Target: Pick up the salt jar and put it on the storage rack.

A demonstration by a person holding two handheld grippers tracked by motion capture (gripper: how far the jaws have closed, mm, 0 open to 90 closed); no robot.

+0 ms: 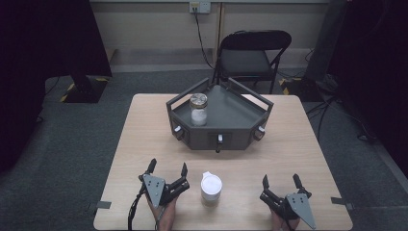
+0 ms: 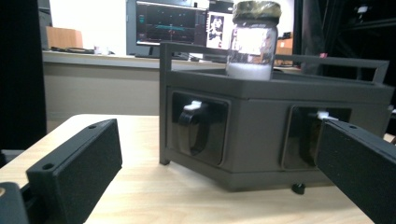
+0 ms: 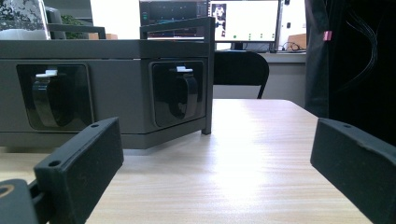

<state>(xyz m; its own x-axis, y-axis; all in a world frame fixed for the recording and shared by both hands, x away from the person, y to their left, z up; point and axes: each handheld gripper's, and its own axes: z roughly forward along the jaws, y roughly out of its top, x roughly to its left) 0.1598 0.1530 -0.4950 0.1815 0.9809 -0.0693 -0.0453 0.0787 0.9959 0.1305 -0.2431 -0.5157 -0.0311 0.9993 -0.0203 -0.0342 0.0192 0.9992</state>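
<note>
Both grippers rest on the table [image 1: 144,125] with jaws wide and hold nothing. The white cup [image 1: 211,186] stands between the left gripper [image 1: 168,168] and the right gripper [image 1: 281,180], nearer the left one.

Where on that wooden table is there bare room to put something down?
The wide strips left and right of the dark grey angular tray stand are bare, as is the light wooden table toward its far corners. The near edge is crowded: the white lidded cup sits between the left hand-held gripper and right hand-held gripper.
</note>
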